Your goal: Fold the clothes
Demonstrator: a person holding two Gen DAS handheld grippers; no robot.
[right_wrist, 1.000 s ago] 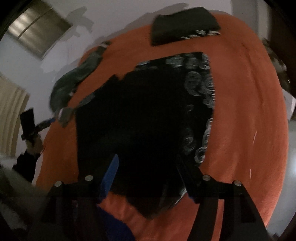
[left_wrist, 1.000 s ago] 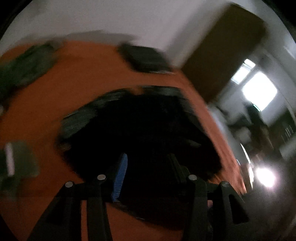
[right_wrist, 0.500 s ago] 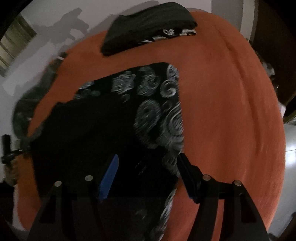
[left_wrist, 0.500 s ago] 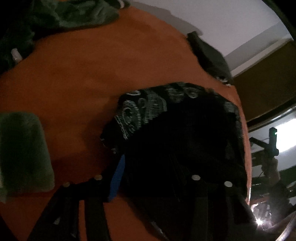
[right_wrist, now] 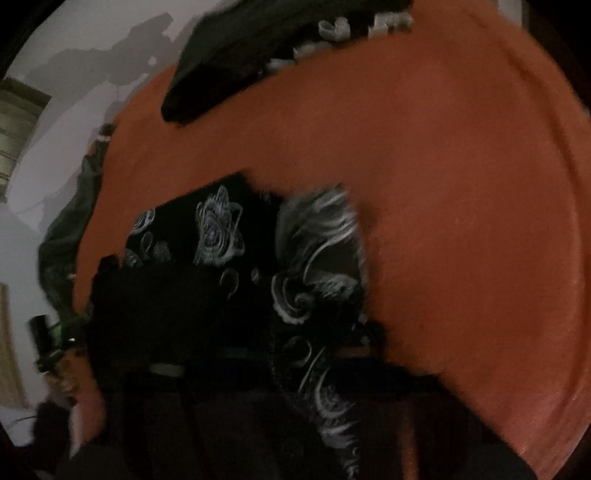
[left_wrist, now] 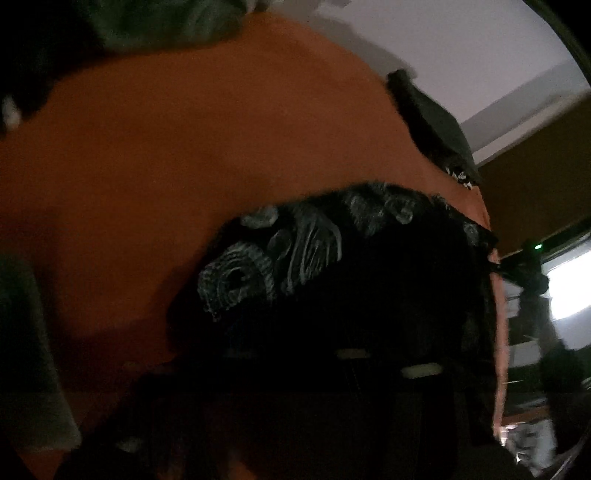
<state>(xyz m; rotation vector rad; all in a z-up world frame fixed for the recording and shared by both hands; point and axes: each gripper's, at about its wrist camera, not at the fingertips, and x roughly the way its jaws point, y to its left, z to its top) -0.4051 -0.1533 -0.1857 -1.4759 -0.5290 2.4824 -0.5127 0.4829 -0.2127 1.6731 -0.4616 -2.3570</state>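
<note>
- Since the earlier pictures both grippers have come down close to the black patterned garment [left_wrist: 369,280], which now fills much more of each view. The jaws of both, spread apart half a second ago, have just been closing, with the dark cloth lying between them.
- Left wrist view: the left gripper [left_wrist: 384,360] is almost lost in the dark at the bottom; only two pale spots of its frame show. Its jaws are pressed together, and they seem to pinch the near edge of the garment, though the darkness hides the contact itself.
- The garment lies on the orange cover [left_wrist: 184,166], with grey swirl patterns along its far edge. A folded dark garment [left_wrist: 432,122] rests near the far right edge of the cover, well apart. A green cloth [left_wrist: 173,26] lies at the top left, and a green folded towel [left_wrist: 26,350] at the left border.
- Right wrist view: the right gripper [right_wrist: 266,363] is also dark and blurred, its jaws pressed together over the patterned cloth [right_wrist: 317,266], which is bunched up and rises just in front of them.
- The orange cover [right_wrist: 461,221] is bare on the right. The folded dark garment [right_wrist: 240,55] sits at the top, the green cloth [right_wrist: 66,236] at the left edge.
- At the lower left a hand [right_wrist: 64,380] holds the other gripper.
</note>
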